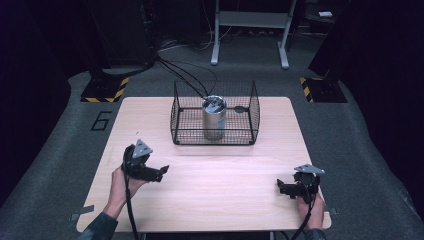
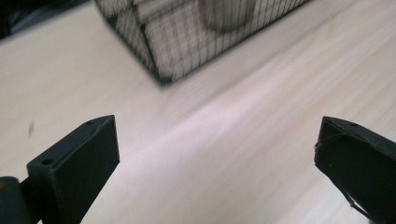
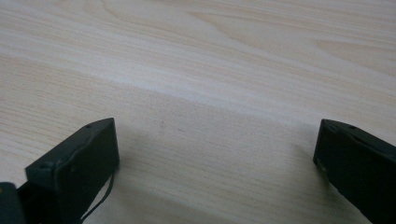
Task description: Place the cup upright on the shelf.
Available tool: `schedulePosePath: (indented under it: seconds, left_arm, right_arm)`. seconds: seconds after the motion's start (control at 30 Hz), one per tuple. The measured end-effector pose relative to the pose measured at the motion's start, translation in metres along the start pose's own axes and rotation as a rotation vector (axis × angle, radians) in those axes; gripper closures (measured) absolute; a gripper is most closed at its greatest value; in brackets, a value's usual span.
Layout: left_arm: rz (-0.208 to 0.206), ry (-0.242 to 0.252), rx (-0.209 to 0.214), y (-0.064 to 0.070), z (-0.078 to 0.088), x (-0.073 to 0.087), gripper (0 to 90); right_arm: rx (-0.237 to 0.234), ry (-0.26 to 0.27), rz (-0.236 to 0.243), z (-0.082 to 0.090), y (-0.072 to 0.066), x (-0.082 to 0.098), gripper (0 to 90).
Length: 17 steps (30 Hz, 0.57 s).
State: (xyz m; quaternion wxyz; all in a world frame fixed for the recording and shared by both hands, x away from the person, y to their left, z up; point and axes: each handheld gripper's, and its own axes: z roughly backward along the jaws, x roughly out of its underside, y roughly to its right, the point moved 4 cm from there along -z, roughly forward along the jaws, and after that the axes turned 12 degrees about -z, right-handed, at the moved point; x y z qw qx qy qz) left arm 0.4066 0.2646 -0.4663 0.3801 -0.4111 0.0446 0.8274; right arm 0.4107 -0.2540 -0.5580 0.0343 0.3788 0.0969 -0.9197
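Reaching Toward a Can in a Wire Basket

Spreading across most of the high view, the pale wooden table (image 1: 210, 190) sits on grey carpet in a dark room, with a white frame stand at the back and yellow-and-black hazard markings on the floor at either far corner. A number six is marked on the floor to the left.

On the far half of the table stands a black wire basket (image 1: 215, 114), open at the top, and upright inside it is a silver metal can (image 1: 214, 118), near the middle. Black cables run from the floor behind toward the basket.

Both grippers rest low near the table's near edge, well apart from the basket. The left gripper (image 1: 159, 171) points toward the basket, and the left gripper view shows its fingers (image 2: 74, 163) spread wide with nothing between them and a basket corner ahead. The right gripper (image 1: 281, 187) is likewise released over bare wood, its fingers (image 3: 77, 161) gaping.

The likely trouble is the basket wall: coming in low would knock the wire and shove the basket, or tip the tall can. A smooth can may also slip from a shallow pinch.
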Motion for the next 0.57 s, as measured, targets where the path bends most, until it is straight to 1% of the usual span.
schedulePosePath:
  seconds: [0.03, 0.07, 0.1, 0.13, 0.17, 0.2, 0.23, 0.27, 0.3, 0.37, 0.43, 0.47, 0.5, 0.53, 0.57]
  left_arm:
    - [0.023, -0.017, -0.032, -0.002, 0.000, 0.017, 0.0]
    - [0.056, -0.024, -0.030, -0.004, -0.001, 0.030, 0.0]
    - [0.082, -0.039, -0.029, -0.006, -0.002, 0.039, 0.0]
    - [0.099, -0.064, -0.052, -0.008, -0.003, 0.055, 0.0]
    - [0.104, -0.084, -0.059, -0.010, -0.003, 0.064, 0.1]
    - [0.138, -0.080, -0.078, -0.012, -0.005, 0.074, 0.0]
    - [0.167, -0.092, -0.085, -0.013, -0.005, 0.085, 0.0]
    - [0.172, -0.086, -0.098, -0.013, -0.007, 0.091, 0.0]
    - [0.181, -0.108, -0.107, -0.014, -0.008, 0.101, 0.0]
    - [0.195, -0.111, -0.124, -0.014, -0.010, 0.108, 0.0]
    - [0.213, -0.105, -0.122, -0.015, -0.011, 0.113, 0.0]
    - [0.213, -0.107, -0.124, -0.015, -0.012, 0.115, 0.0]
    - [0.212, -0.122, -0.119, -0.016, -0.013, 0.116, 0.0]
    - [0.218, -0.123, -0.126, -0.016, -0.016, 0.118, 0.0]
    - [0.225, -0.116, -0.121, -0.017, -0.016, 0.119, 0.0]
  right_arm:
    - [0.001, -0.001, 0.000, 0.000, 0.000, 0.000, 0.0]
    - [0.001, 0.000, -0.001, 0.000, 0.000, 0.000, 0.0]
    - [0.001, 0.000, -0.001, 0.000, 0.000, 0.000, 0.0]
    - [0.001, -0.002, -0.002, 0.000, 0.000, 0.000, 0.0]
    - [0.001, -0.001, -0.002, 0.000, 0.000, 0.000, 0.0]
    - [0.001, -0.002, -0.002, 0.000, 0.000, 0.000, 0.0]
    - [0.001, -0.001, -0.002, 0.000, 0.000, 0.000, 0.0]
    - [0.001, -0.002, -0.002, 0.000, 0.000, 0.000, 0.0]
    - [0.001, -0.002, -0.001, 0.000, 0.000, 0.000, 0.0]
    - [0.001, -0.001, -0.001, 0.000, 0.000, 0.000, 0.0]
    - [0.001, -0.001, -0.002, 0.000, 0.000, 0.000, 0.0]
    - [0.001, -0.002, -0.002, 0.000, 0.000, 0.000, 0.0]
    - [0.000, -0.002, -0.002, 0.000, 0.000, 0.000, 0.0]
    - [0.000, -0.002, -0.002, 0.000, 0.000, 0.000, 0.0]
    - [0.001, -0.001, -0.003, 0.000, 0.000, 0.000, 0.0]
